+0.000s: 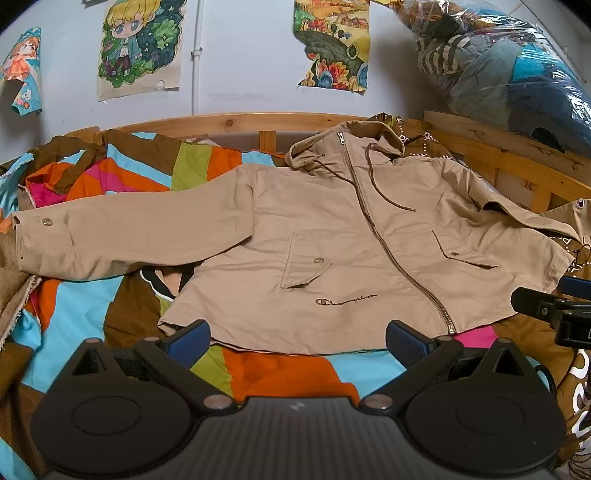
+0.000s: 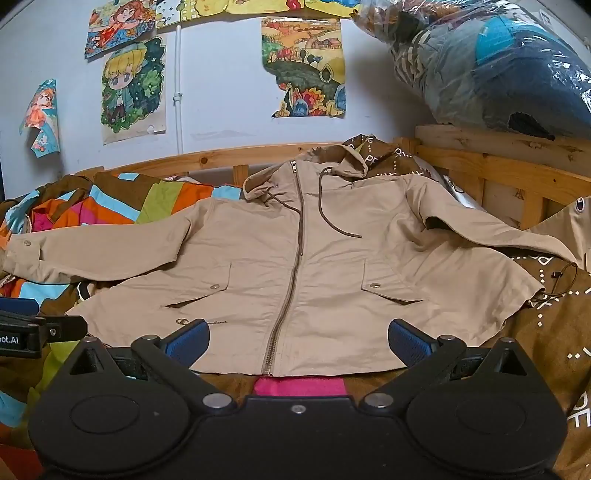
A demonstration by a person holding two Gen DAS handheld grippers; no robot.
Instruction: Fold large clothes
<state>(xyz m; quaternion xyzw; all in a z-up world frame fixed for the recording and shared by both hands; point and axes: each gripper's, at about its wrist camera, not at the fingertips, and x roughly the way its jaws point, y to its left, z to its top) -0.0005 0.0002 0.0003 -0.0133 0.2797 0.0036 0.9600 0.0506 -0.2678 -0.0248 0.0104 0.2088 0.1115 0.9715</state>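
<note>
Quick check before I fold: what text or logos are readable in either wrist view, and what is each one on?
"Champion": script embroidered on the beige jacket front, near the hem.
"ot.AI": label on the left gripper body, cut off at the frame edge.
Round logo patch on the jacket's right sleeve: too small to read.
White letters on the brown printed fabric: partial, not legible.

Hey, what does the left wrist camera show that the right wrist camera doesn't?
Only the left wrist view shows the full embroidered Champion logo, clear of its open left gripper, with the right gripper at its right edge. Only the right wrist view shows a yellow poster strip along the top of the wall. Both share the beige zip-up hooded jacket spread flat on the multicoloured striped bedspread.
</note>
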